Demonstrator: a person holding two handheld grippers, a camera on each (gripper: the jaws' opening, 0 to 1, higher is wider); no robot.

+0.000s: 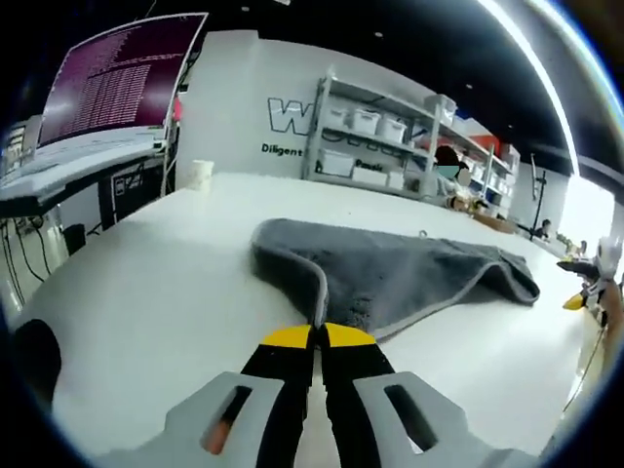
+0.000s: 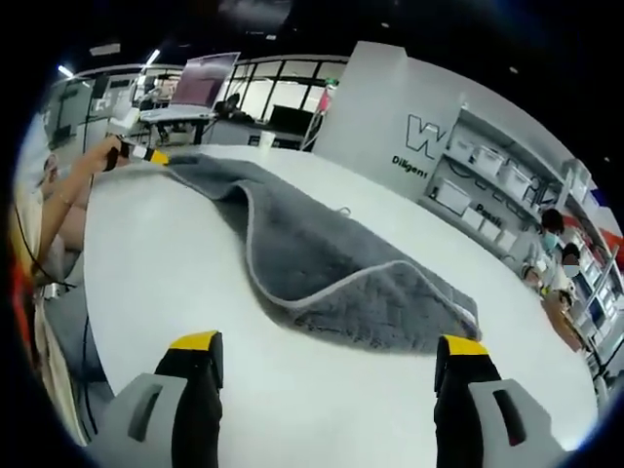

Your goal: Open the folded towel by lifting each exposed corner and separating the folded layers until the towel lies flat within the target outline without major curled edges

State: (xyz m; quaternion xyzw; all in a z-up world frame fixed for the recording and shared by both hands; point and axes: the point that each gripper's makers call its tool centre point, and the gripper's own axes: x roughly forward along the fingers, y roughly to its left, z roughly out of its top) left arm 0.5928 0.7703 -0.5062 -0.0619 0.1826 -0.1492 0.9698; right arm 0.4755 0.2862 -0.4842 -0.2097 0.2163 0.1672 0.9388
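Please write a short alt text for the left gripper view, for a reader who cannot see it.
The left gripper, yellow-tipped jaws shut, pinches the near edge of a grey towel lying folded and rumpled on a white table. Behind are a monitor and storage shelves.

Wall [image 1: 244, 107]: large outlined "W", "Diligent" beneath, rest cut by shelf [image 1: 375, 136]. Monitor [image 1: 117, 73] text unreadable.

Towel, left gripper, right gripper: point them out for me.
towel [image 2: 341, 263]: right gripper view, grey top surface.
left gripper [image 1: 318, 336]: left gripper view, between yellow tips.
right gripper [image 2: 330, 351]: right gripper view, midway between tips.
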